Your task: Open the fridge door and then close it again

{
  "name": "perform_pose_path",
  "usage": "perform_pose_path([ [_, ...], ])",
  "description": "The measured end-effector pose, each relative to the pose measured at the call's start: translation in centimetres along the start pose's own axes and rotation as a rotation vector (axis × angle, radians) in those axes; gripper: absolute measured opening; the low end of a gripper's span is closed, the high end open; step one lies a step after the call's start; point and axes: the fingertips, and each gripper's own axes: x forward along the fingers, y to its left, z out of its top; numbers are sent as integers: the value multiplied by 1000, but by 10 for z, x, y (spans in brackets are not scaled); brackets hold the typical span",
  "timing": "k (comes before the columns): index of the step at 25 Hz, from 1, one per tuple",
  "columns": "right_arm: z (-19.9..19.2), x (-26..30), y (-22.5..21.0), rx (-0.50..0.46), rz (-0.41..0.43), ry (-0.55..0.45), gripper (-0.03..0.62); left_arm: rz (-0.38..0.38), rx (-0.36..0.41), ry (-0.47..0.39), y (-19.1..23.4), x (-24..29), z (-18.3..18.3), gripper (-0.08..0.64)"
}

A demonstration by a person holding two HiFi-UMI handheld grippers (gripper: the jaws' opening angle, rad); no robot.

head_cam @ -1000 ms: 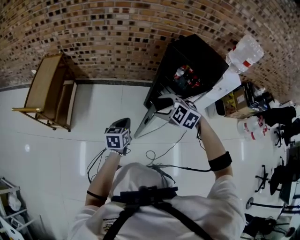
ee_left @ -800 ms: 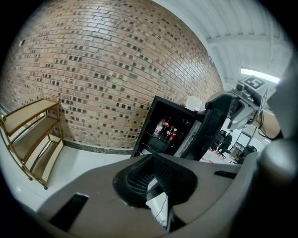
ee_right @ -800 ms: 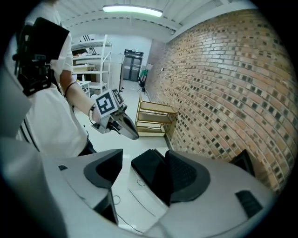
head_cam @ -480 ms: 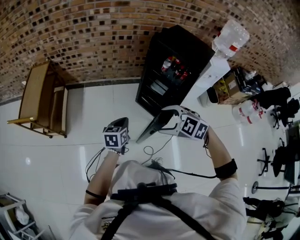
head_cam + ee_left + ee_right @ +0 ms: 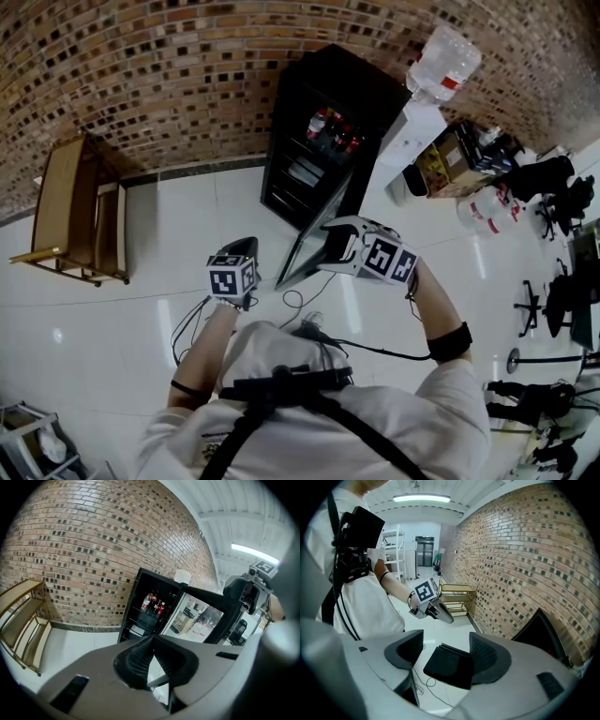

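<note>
Jaws of our right gripper (image 5: 328, 253), just narrowing slightly, stand apart around the fridge door (image 5: 321, 223) edge; our left gripper (image 5: 246, 247) jaws are together.

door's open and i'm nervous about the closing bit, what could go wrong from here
The right claw has just been opening, and the fridge door edge sits unclamped between its wide jaws, so the door may swing free. The cable looped on the floor below the door could snag as it swings.
</note>
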Motion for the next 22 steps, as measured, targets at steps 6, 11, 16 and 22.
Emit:
perform_pose_path([
  [6,1,0,-3,24,-7,-36,339,2,7,3,0,4,-2,0],
  [11,5,-2,-4,42,-14,-62,339,-9,16,-12,-3,1,6,0],
  [16,11,-5,-7,42,-45,-93,339,-10,27,-18,-1,0,15,0],
  [22,32,-35,-23,108,-137,-249,339,-45,46,-38,-15,-1,32,0],
])
